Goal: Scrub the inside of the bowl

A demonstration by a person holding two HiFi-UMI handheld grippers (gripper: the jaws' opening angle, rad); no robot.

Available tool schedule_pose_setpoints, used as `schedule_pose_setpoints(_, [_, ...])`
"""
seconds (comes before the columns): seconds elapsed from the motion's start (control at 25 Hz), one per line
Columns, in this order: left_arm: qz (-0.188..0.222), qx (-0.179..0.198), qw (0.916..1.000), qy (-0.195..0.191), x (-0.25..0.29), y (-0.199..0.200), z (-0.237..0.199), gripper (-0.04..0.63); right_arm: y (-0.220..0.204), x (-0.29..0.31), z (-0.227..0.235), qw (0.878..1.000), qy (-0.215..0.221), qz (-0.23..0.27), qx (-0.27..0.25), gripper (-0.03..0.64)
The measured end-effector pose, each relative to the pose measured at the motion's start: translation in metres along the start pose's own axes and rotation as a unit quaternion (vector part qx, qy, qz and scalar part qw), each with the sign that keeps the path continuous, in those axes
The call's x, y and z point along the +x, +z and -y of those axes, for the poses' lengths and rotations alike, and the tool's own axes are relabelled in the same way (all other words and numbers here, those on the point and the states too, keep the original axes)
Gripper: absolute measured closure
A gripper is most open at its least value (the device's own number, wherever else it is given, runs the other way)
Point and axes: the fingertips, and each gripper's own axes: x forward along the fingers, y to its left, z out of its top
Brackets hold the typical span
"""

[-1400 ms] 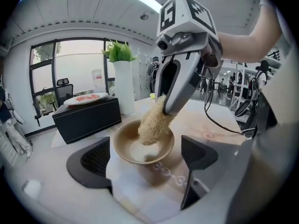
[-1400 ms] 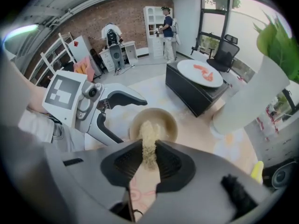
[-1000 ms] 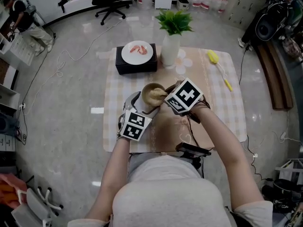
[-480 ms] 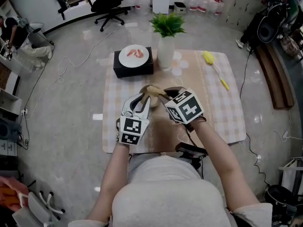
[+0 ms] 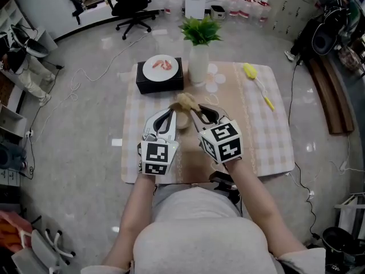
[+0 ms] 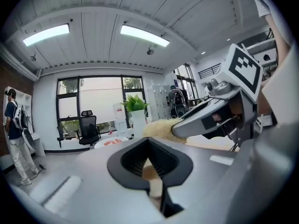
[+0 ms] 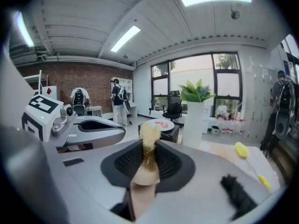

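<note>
My right gripper (image 5: 194,111) is shut on the handle of a beige fibrous scrubber (image 5: 185,101), whose tuft pokes out past the jaws (image 7: 149,135). Just left of it, my left gripper (image 5: 173,115) has its jaws closed. A thin beige edge shows between its pads (image 6: 148,171); it looks like the rim of the small bowl (image 5: 181,122), which is mostly hidden between the two grippers. In the left gripper view the scrubber (image 6: 159,127) and the right gripper (image 6: 205,120) hang just ahead to the right. The scrubber's tuft is outside the bowl.
On the checked tablecloth (image 5: 256,130) stand a black box with a white plate of pink food (image 5: 161,67) and a white vase with a green plant (image 5: 199,61). A yellow brush (image 5: 256,79) lies at the back right. A dark device (image 5: 223,179) sits at the near edge.
The left gripper's jaws have closed from wide open. Both grippers have drawn back toward me, and the scrubber has come up out of the bowl.
</note>
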Motion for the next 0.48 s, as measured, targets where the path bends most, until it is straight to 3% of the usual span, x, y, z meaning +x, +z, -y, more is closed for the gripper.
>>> schedule_pose_setpoints(0.24, [0.011,-0.026,0.9995,0.015,-0.005,0.006,-0.005,0.591,0.019,-0.018,-0.006,0.995,-0.024,0.1,-0.014,0.532])
schedule_pose_setpoints(0.48, [0.058,-0.032,0.9973,0.032,-0.012,0.025,-0.005,0.591,0.029,-0.029,-0.012,0.986,-0.032,0.157,-0.037,0.532])
